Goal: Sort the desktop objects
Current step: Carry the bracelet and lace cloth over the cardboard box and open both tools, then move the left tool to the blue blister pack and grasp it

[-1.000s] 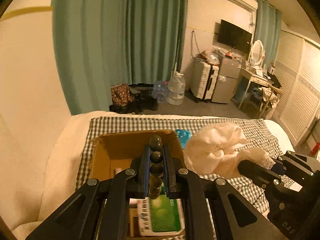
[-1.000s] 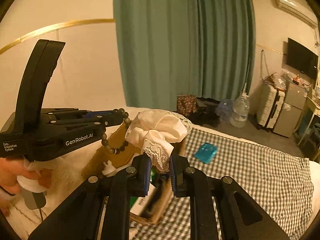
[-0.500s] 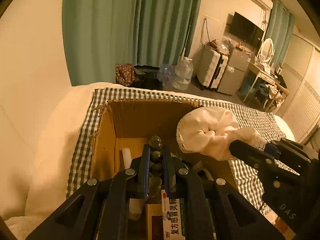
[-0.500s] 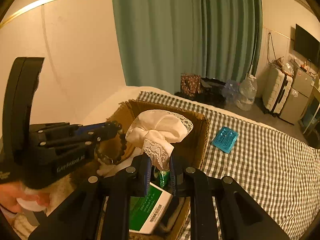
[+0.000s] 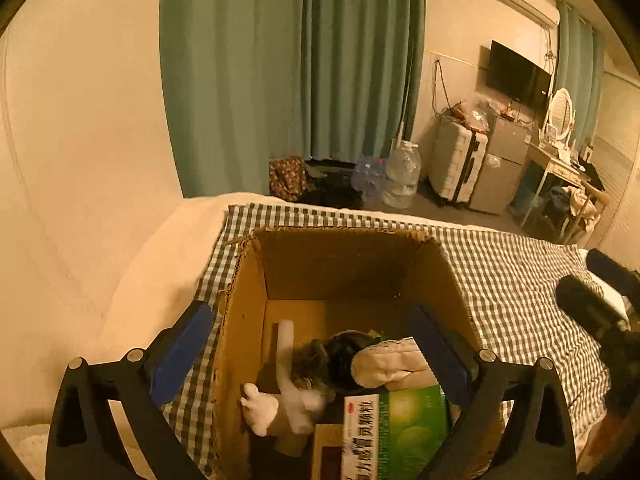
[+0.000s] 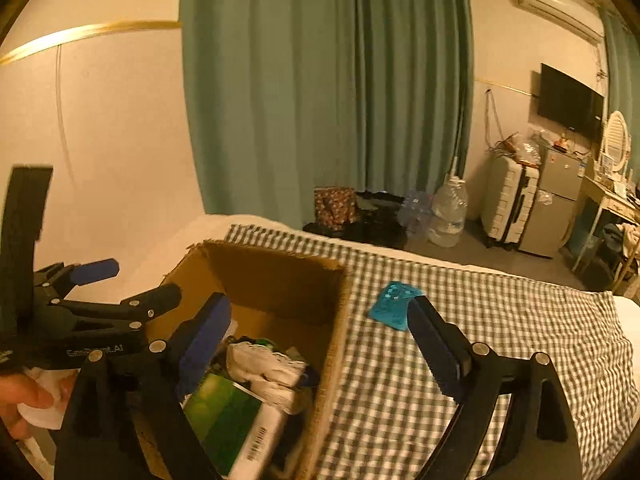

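Observation:
An open cardboard box (image 5: 244, 300) stands on the checked cloth (image 5: 516, 280). Inside lie a cream lace cloth (image 5: 390, 364), a dark bead bracelet (image 5: 320, 358), a green and white medicine box (image 5: 396, 436) and a small white figure (image 5: 260, 408). My left gripper (image 5: 316, 344) is open and empty over the box. My right gripper (image 6: 320, 332) is open and empty over the box's right wall (image 6: 332, 344). The lace cloth (image 6: 264, 364) lies in the box below it. A blue blister pack (image 6: 394, 306) lies on the cloth to the right of the box.
The left gripper's body (image 6: 92, 316) shows at the left of the right wrist view. The right gripper's body (image 5: 592, 308) shows at the right edge of the left wrist view. A white blanket (image 5: 160, 264) lies left of the box. Beyond the bed are bags, water jugs and a suitcase.
Both grippers have opened. The bead bracelet has dropped from the left gripper and the lace cloth from the right gripper, and both now lie in the box.

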{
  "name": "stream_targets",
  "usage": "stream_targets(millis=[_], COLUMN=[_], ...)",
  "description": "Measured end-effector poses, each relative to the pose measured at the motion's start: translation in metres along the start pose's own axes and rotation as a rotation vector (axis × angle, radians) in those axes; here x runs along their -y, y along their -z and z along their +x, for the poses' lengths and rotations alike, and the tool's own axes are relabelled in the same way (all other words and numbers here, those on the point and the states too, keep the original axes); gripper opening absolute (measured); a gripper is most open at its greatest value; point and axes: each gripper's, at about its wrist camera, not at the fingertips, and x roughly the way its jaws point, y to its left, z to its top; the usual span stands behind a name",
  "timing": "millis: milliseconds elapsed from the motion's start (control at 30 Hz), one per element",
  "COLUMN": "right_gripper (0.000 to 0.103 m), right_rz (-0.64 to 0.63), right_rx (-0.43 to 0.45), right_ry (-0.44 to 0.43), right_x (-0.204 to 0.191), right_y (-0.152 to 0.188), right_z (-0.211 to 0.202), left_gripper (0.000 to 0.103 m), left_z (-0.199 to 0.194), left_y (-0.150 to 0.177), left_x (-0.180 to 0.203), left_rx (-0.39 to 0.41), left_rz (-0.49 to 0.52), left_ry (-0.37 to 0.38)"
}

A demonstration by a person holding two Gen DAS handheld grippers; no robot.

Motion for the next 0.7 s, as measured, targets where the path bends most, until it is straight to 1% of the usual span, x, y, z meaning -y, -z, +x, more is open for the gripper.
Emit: stream_targets(millis=[100, 200, 300, 400, 467, 533, 633, 700], right_gripper=[0.091, 0.092, 0.096, 0.101, 0.103, 0.103, 0.103, 0.103], right_rz=[0.014, 0.018, 0.045, 0.070, 0.086, 0.101, 0.129, 0.153], right_rx=[0.013, 0.061, 0.104, 0.144, 0.167, 0.183, 0.199, 0.206], right_ry=[0.011, 0.027, 0.019, 0.038, 0.053, 0.067, 0.091, 0.099], right_x=[0.014, 0.032, 0.052, 0.073, 0.088, 0.102, 0.123, 0.136], right_y=[-0.002, -0.002, -0.002, -0.002, 0.000, 0.003, 0.009, 0.012], right_z=[-0.021, -0.050, -0.079, -0.106, -0.125, -0.141, -0.161, -0.171], left_gripper=[0.103, 0.103, 0.103, 0.103, 0.103, 0.103, 0.103, 0.103], left_z=[-0.014, -0.034, -0.059, -0.077, -0.090, -0.096, -0.101, -0.100], left_y=[0.001, 0.001, 0.002, 0.000, -0.001, -0.001, 0.003, 0.005], left_x=[0.019, 0.045, 0.076, 0.107, 0.130, 0.151, 0.179, 0.193], left_rx=[0.001, 0.015, 0.038, 0.058, 0.077, 0.071, 0.078, 0.069], left_rz=[0.032, 0.060, 0.091, 0.112, 0.111, 0.115, 0.107, 0.112], left_ry=[-0.007, -0.008, 0.040, 0.054, 0.074, 0.089, 0.083, 0.079])
